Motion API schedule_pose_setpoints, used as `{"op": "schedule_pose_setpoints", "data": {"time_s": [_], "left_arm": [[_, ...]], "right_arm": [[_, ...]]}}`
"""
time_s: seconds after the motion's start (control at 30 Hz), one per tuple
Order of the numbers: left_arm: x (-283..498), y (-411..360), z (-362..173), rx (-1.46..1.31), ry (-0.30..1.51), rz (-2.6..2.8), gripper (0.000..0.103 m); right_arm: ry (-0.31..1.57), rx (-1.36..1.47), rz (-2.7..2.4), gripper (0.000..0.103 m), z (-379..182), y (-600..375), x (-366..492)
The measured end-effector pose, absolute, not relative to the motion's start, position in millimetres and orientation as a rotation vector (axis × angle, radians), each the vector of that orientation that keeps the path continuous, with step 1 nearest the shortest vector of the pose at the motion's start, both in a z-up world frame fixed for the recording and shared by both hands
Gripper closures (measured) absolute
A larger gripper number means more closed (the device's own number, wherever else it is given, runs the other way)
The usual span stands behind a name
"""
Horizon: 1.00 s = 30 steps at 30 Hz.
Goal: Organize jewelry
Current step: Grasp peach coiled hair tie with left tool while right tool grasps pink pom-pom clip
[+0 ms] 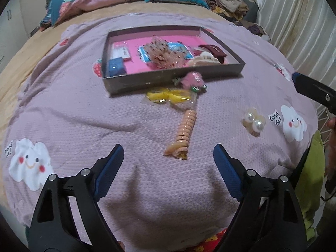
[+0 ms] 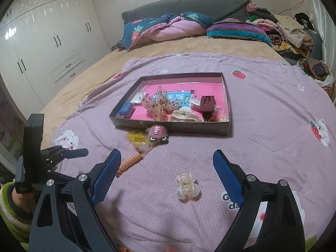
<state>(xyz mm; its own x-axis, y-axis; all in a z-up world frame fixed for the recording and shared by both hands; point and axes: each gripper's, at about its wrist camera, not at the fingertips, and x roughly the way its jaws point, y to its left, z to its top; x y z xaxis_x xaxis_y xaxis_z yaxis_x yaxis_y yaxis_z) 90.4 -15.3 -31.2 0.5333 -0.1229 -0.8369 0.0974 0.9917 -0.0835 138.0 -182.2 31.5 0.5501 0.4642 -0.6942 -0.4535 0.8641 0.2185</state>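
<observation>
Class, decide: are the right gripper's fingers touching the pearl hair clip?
Apart. The right wrist view shows the pearl hair clip lying on the blanket between the open right gripper, purple fabric visible both sides.

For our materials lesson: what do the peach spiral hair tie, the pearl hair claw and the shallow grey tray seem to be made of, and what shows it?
Peach spiral hair tie: probably smooth plastic, from its glossy stacked coils.
Pearl hair claw: clear, shiny plastic body with round pearly beads, likely imitation.
Shallow grey tray: looks like matte cardboard, from its thin straight walls; pink lining inside.

White wardrobe (image 2: 42, 48) beside bed; folded quilt (image 2: 166, 26), piled clothes (image 2: 289, 31).
</observation>
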Motion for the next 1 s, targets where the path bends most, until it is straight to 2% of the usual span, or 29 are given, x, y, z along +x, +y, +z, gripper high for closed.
{"op": "schedule_pose_setpoints", "data": {"time_s": [0.4, 0.6, 0.77, 0.93, 1.0], "left_arm": [[105.1, -26.6, -46.3, -0.012, 1.037, -0.159, 0.034], [111.1, -34.7, -53.4, -0.007, 1.045, -0.191, 0.035], [119.5, -38.3, -62.1, -0.002, 1.056, -0.201, 0.037], [125.9, -37.9, -69.3, -0.013, 1.074, -0.205, 0.05], [127.2, -37.6, -70.6, -0.014, 1.077, -0.207, 0.052]], "right_arm": [[0.883, 0.009, 0.556, 0.015, 12.4, -166.3, 165.1], [0.923, 0.007, 0.567, 0.016, -0.5, -153.4, 184.1], [0.971, 0.01, 0.578, 0.021, -14.9, -141.5, 201.3], [1.025, 0.032, 0.59, 0.026, -30.0, -132.1, 215.0], [1.04, 0.038, 0.592, 0.035, -34.3, -129.7, 218.8]]}}
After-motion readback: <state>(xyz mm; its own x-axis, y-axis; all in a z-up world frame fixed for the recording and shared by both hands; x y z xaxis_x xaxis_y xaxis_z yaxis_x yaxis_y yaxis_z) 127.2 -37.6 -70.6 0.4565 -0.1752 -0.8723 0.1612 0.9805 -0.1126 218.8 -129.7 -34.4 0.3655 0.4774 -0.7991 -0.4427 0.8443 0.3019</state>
